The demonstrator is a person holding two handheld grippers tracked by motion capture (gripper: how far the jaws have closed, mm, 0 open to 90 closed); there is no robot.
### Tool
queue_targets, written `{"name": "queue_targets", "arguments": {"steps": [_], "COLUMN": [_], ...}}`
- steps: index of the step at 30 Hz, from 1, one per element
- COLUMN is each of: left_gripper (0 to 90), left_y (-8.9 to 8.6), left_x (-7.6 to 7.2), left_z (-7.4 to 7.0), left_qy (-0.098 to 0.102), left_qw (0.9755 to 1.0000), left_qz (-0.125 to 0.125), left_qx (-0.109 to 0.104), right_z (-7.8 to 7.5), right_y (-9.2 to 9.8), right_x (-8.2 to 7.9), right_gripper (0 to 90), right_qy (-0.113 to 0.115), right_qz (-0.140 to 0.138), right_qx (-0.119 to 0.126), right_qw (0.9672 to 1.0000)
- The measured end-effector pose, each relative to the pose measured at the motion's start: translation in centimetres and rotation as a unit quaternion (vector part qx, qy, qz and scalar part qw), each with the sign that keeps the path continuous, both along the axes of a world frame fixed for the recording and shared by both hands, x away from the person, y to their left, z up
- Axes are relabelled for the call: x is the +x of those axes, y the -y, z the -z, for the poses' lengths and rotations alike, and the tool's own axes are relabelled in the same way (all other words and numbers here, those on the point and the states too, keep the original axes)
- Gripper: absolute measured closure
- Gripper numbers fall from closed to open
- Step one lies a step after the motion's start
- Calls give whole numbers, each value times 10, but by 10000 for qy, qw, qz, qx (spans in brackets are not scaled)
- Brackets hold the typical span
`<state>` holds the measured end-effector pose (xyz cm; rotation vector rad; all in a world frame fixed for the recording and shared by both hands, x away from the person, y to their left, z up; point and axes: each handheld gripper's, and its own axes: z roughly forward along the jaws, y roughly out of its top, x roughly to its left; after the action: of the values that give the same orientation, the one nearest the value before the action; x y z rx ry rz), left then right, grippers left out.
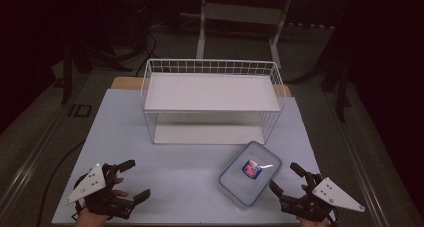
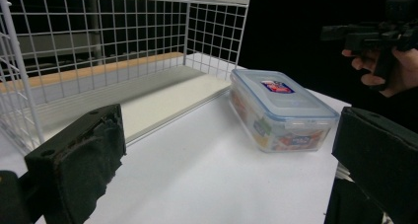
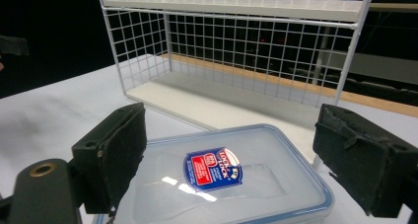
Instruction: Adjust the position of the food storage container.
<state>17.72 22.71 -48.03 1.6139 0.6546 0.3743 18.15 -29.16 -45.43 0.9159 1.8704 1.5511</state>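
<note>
A lidded box (image 1: 250, 173) lies near the desk's (image 1: 170, 172) front right corner, just before the wire rack (image 1: 212, 99). The right gripper (image 1: 292, 183) hovers beside it, jaws apart, empty. The left gripper (image 1: 131, 181), at the front left corner, also gapes empty.

1. Your right gripper (image 3: 226, 155) holds its two black padded jaws wide apart, with nothing pressed between them.
2. A clear rectangular plastic container (image 3: 222, 184) with a blue-rimmed lid lies just ahead of and below the jaws, its red-and-blue label (image 3: 213, 168) between them.
3. Beyond the container stands a white wire-grid shelf rack (image 3: 236, 41), two white boards inside.
</note>
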Motion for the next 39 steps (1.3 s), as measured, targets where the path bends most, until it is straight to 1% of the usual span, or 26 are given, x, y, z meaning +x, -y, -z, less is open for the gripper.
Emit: {"name": "queue_targets", "arguments": {"steps": [3,4,5,6,8,11,13,14,15,16,18,19,20,21,22,23,24,26,27,28,29,30,32,33,35,39], "left_gripper": [0,0,0,0,0,0,0,0,0,0,0,0,0,0,0,0,0,0,0,0,0,0,0,0,0,0], "left_y": [0,0,0,0,0,0,1,2,2,2,3,3,3,4,4,5,5,6,6,7,7,7,7,8,8,8], "left_x": [0,0,0,0,-1,0,0,0,0,0,1,1,1,1,1,1,1,1,1,1,1,1,2,2,2,2], "left_z": [0,0,-1,-1,-1,0,0,0,-1,-1,-1,-1,-1,-1,-1,-2,-2,-1,-1,-1,-1,-1,-1,-1,0,0], "left_qy": [-7,1,12,21,37,14,3,15,9,1,-1,-5,1,3,10,29,30,19,12,10,16,19,6,5,-2,-12], "left_qw": [10000,10000,10000,10000,10000,10000,10000,10000,9999,9999,9999,9999,9999,9999,9999,9999,9999,9999,9999,9999,9999,9999,9998,9998,9998,9998], "left_qz": [1,4,15,15,44,51,72,89,99,102,103,100,102,110,105,109,115,121,133,144,144,158,170,170,184,197], "left_qx": [10,4,-7,-17,-27,-19,0,-7,-13,-17,-28,-26,-26,-30,-26,-2,13,14,10,24,38,51,53,58,65,61], "right_z": [-1,-1,-2,-4,-8,-13,-16,-17,-17,-18,-18,-17,-17,-16,-15,-13,-11,-5,0,3,7,10,17,21,25,30], "right_y": [0,0,0,-1,-2,-5,-5,-6,-7,-8,-9,-9,-9,-8,-7,-7,-6,-5,-5,-5,-5,-6,-8,-10,-13,-20], "right_x": [1,1,0,-2,-3,-4,-4,-4,-4,-4,-7,-8,-7,-8,-10,-12,-13,-13,-13,-13,-13,-12,-12,-12,-12,-12], "right_gripper": [126,124,123,118,118,110,110,111,112,136,198,233,295,432,492,579,632,718,788,835,867,897,899,900,900,900], "right_qy": [-58,-124,-139,-112,-69,-164,-289,-334,-429,-466,-504,-589,-659,-713,-677,-677,-766,-944,-1060,-1097,-1156,-1241,-1346,-1368,-1418,-1447], "right_qz": [14,11,-15,-10,-55,-155,-316,-476,-586,-576,-642,-676,-724,-753,-692,-631,-689,-737,-767,-735,-735,-800,-843,-921,-978,-1118], "right_qx": [53,81,172,199,136,104,48,23,-70,-126,-187,-233,-235,-309,-454,-562,-626,-680,-763,-829,-875,-908,-975,-1040,-1048,-1192], "right_qw": [10000,9999,9998,9997,9999,9997,9991,9983,9973,9972,9965,9957,9949,9941,9943,9941,9927,9905,9885,9878,9867,9849,9825,9808,9795,9759]}}
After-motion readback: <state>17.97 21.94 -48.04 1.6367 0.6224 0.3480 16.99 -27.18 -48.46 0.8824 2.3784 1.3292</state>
